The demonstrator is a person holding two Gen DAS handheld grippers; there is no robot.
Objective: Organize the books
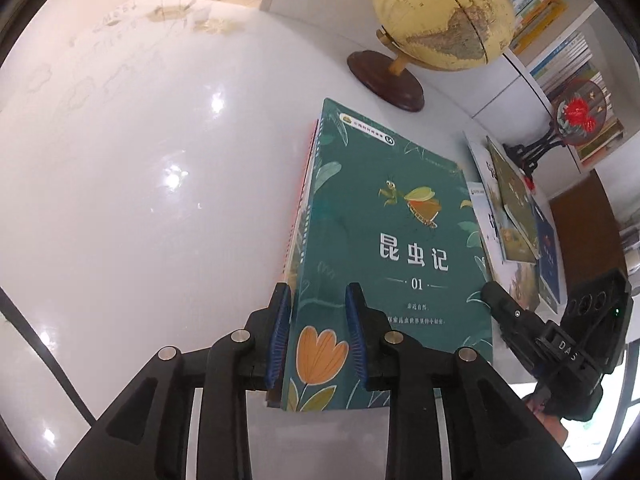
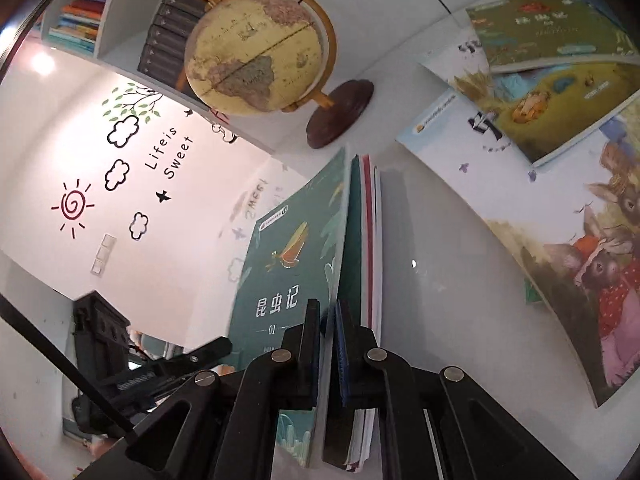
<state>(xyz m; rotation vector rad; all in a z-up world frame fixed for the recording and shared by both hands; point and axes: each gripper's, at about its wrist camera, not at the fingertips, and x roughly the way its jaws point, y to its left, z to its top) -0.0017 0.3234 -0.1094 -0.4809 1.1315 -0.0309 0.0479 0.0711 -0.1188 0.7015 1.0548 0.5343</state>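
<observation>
Our left tool (image 1: 318, 332) tilts steeply down toward the white tabletop (image 1: 140, 200), its blue pads (image 1: 280, 332) standing a narrow way apart on either side of the near edge of the green insect book (image 1: 384, 248); the left pad is beside the spine and the right one over the cover, and we cannot tell whether either presses. That book lies on a small stack beside the globe (image 1: 440, 16). Our right tool (image 2: 328, 344) slants down more gently, jaws nearly closed, pinching the green cover (image 2: 296, 264) near its lower edge. Other picture books (image 2: 540, 120) lie spread to the right.
</observation>
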